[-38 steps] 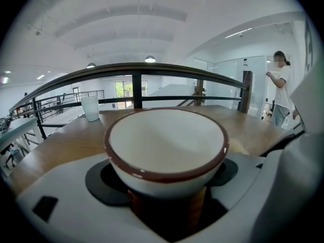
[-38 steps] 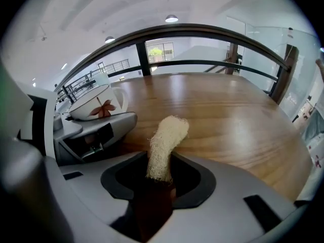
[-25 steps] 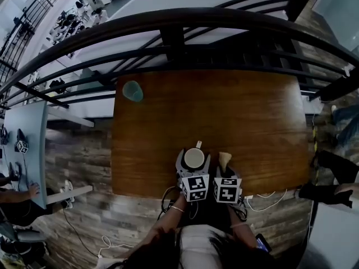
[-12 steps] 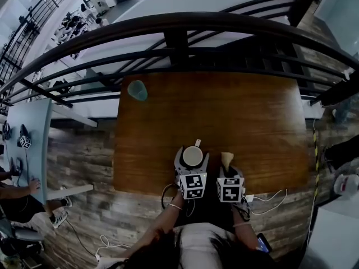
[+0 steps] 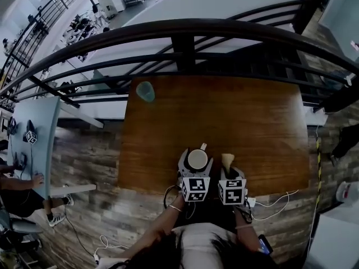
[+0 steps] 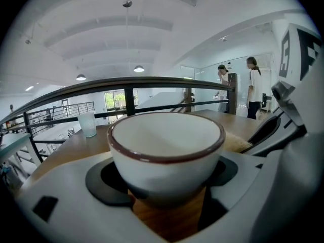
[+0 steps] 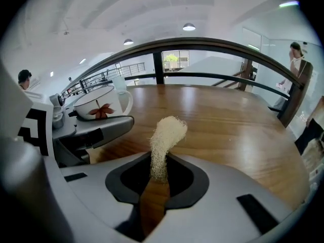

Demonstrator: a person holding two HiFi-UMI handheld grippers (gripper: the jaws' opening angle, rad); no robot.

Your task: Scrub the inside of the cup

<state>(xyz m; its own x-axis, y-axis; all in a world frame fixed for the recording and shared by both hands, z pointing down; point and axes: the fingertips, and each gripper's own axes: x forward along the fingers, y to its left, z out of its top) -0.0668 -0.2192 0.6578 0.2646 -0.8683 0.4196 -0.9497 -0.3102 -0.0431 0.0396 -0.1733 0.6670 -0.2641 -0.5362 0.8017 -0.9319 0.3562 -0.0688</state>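
A white cup point(image 6: 167, 148) with a dark red rim sits upright between the jaws of my left gripper point(image 6: 167, 186), which is shut on it. In the head view the cup point(image 5: 197, 159) is near the wooden table's front edge, its handle pointing away. From the right gripper view the cup point(image 7: 98, 104) shows a red flower print. My right gripper point(image 7: 158, 178) is shut on a pale loofah scrubber point(image 7: 164, 146) that sticks up from the jaws. The scrubber point(image 5: 226, 160) stands just right of the cup, apart from it.
A frosted tumbler point(image 5: 146, 91) stands at the far left corner of the wooden table point(image 5: 252, 122). A black railing point(image 5: 185, 32) runs behind the table. People stand far off at the right in both gripper views. Cables point(image 5: 269, 198) hang off the front edge.
Both grippers have risen slightly with the cup and the scrubber; they keep the same spacing. The head camera's framing has drifted, shifting the table rightward.
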